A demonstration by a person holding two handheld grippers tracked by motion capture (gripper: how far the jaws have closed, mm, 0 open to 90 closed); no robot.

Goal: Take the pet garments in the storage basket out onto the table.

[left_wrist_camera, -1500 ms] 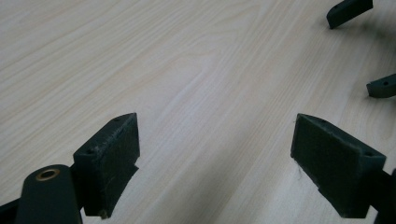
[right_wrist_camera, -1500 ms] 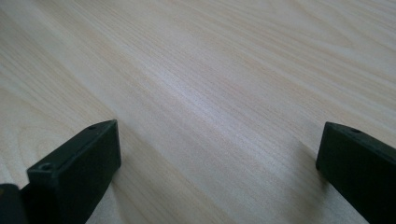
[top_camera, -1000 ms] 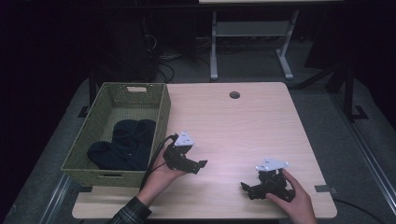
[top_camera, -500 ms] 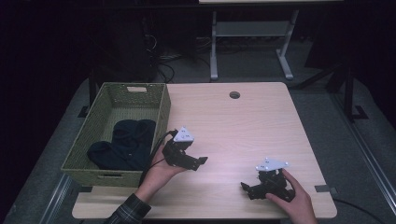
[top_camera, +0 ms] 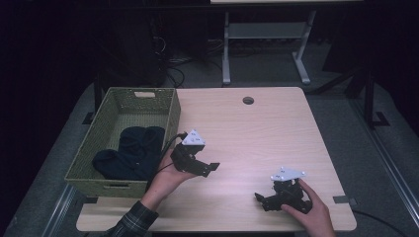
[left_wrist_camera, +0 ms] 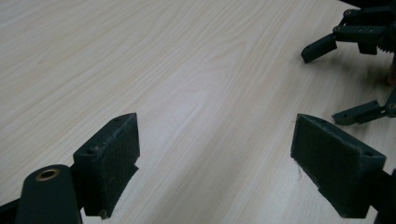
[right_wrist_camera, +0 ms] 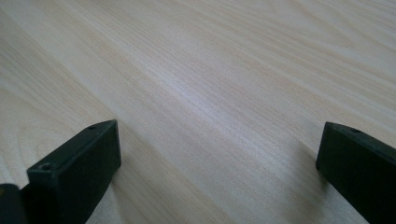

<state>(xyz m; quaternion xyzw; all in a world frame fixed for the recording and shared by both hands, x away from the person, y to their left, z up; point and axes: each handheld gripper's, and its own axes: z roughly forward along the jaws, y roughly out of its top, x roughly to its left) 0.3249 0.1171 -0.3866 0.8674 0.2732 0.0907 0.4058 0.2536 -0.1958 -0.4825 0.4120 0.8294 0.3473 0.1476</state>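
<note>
Well – dk cloth (top_camera: 129, 153) in basket (top_camera: 170, 118)

left gripper (top_camera: 210, 167): hovering in an upturned palm, jaws gaping wide.
right gripper (top_camera: 260, 198): resting low, jaws spread.

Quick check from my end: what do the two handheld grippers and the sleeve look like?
Both the left gripper and right gripper are black, angular two-jaw tools, each topped by a grey three-cornered plate. A black cable trails from the left one. The left forearm wears a dark plaid sleeve.
</note>
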